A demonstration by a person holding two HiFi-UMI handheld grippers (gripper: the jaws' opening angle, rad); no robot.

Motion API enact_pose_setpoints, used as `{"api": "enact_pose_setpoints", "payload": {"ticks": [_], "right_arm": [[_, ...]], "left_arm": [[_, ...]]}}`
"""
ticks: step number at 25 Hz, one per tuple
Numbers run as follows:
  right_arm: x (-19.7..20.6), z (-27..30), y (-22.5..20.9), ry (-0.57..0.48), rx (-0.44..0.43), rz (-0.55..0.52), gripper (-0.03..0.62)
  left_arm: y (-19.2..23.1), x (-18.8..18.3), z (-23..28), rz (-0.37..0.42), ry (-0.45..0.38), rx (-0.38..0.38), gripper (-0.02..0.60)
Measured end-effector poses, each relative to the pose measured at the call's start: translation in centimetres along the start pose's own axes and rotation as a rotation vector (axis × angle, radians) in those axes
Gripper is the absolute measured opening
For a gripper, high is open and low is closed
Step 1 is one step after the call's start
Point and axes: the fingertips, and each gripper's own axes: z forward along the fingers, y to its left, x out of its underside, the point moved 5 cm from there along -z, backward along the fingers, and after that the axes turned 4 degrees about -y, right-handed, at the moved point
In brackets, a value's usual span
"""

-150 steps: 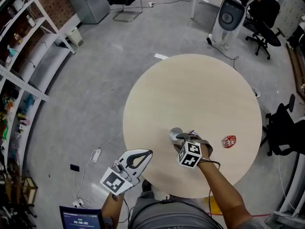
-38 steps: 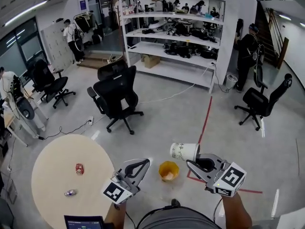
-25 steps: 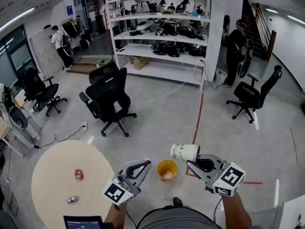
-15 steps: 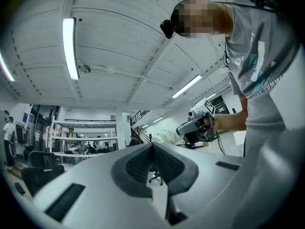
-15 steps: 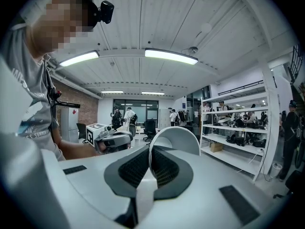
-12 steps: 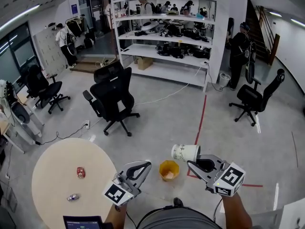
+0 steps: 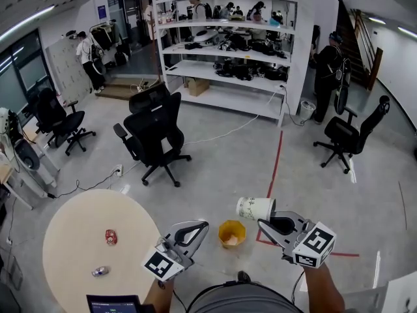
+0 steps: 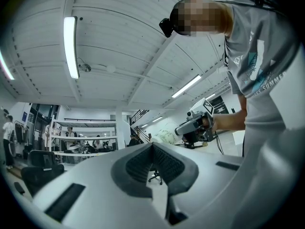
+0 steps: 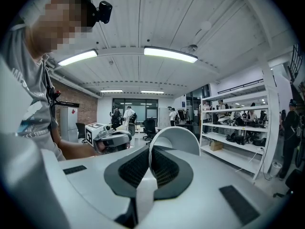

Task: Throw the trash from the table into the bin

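Grey workshop floor (image 7: 215,175) fills the head view, with white shelving (image 7: 225,62) and a black chair (image 7: 153,132) behind. At lower left stands the round table (image 7: 71,227), which carries two pieces of trash: a red wrapper (image 7: 111,237) near its middle and a small silver piece (image 7: 100,272) nearer the person. Both are well apart from either gripper, so that part of the task is judged outstanding. Next to the right, the left gripper (image 7: 199,227) is held off the table edge with its jaws pressed together and nothing between them. Just beyond it, the yellow bin (image 7: 231,233) stands on the floor between the two grippers; pale contents show in it, but what they are cannot be told. Up and right of the bin, the cup (image 7: 255,208) is in the air, not yet released. It is a white paper cup with dark print on its wall, lying on its side, base toward the left, mouth toward the right gripper (image 7: 266,223). That gripper is clamped on the cup's wall at the rim: the right gripper view shows the rim arching above the closed pads, one pad inside and one outside. Judged progress: one item in transit near the bin, drop pending; two items to fetch afterwards.
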Motion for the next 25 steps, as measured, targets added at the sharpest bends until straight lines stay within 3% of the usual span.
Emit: {"api": "enact_pose_setpoints", "payload": {"ticks": [8, 16, 20, 25], "right_arm": [[1.5, 1.5, -2.3, 0.021, -0.014, 0.031, 0.021], [6.5, 5.1, -9.0, 0.056, -0.044, 0.153, 0.021], [10.5, 7.4, -14.2, 0.091, -0.074, 0.222, 0.021], [19.0, 11.5, -22.6, 0.175, -0.055, 0.337, 0.021]], "left_arm": [[1.2, 1.8, 1.1, -0.022, 0.014, -0.007, 0.041], [4.1, 7.2, 4.0, -0.089, 0.116, -0.043, 0.041], [7.1, 12.9, 7.7, -0.139, 0.171, -0.049, 0.041], [11.0, 23.4, 12.0, -0.218, 0.262, -0.034, 0.041]]}}
